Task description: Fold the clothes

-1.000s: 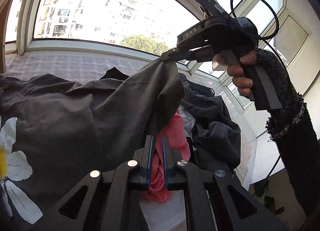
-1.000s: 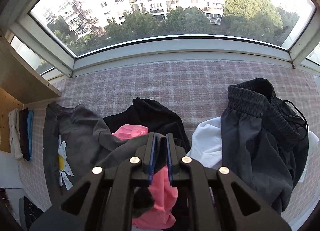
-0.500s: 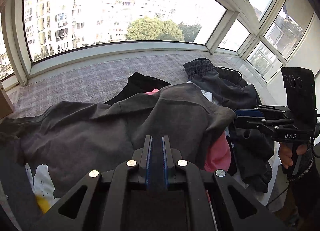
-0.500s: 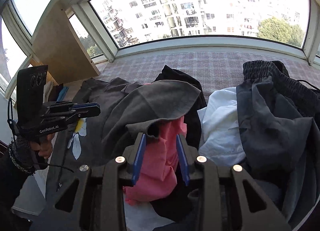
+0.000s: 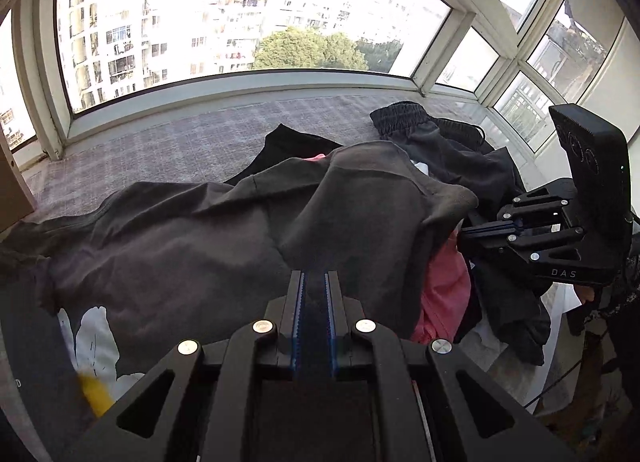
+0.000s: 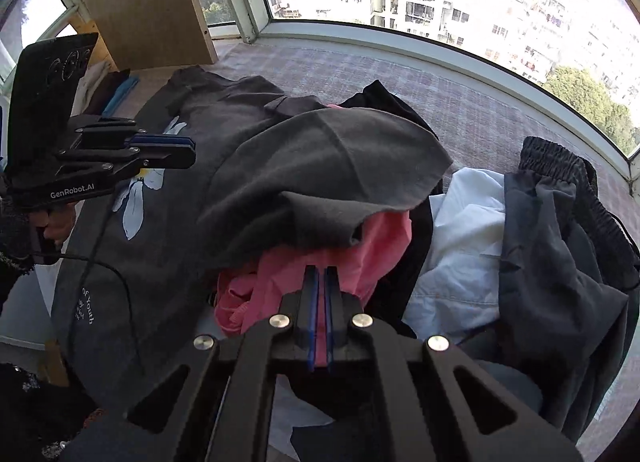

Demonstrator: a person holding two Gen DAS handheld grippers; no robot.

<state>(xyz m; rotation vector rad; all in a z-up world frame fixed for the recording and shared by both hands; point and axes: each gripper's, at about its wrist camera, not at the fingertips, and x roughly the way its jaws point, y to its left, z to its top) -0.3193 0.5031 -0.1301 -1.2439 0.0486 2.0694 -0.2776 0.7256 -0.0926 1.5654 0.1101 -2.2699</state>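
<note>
I am looking down at a wide window ledge covered in pale checked cloth (image 6: 360, 74), heaped with laundry. From the right wrist view, the biggest piece is a dark grey cotton T-shirt with a white daisy print (image 6: 320, 158). It spreads from the centre out towards ten o'clock, with one sleeve thrown over the heap. At three o'clock lie charcoal trousers with an elastic waistband (image 6: 560, 222). A white shirt (image 6: 460, 230) lies between them and the centre. A crumpled pink garment (image 6: 320, 262) sits at six o'clock under the sleeve, and a black garment (image 6: 384, 102) peeks out at twelve. That makes five loose pieces, plus a small folded stack (image 6: 108, 90) at ten o'clock. I count three layers there, though not with certainty.

The T-shirt looks light, limp and not slippery. I judge it will sag and drag on its neighbours, so I would take it at the shoulder seams or hem corners and lift it clear before flattening.

There are two grippers. The left gripper (image 6: 188, 150) hovers at nine o'clock over the daisy. Its fingers are nearly together, and I see no cloth hanging from them. The right gripper (image 6: 319, 274) has just been closing. Its fingers now sit together above the pink garment, with nothing visibly pinched.
</note>
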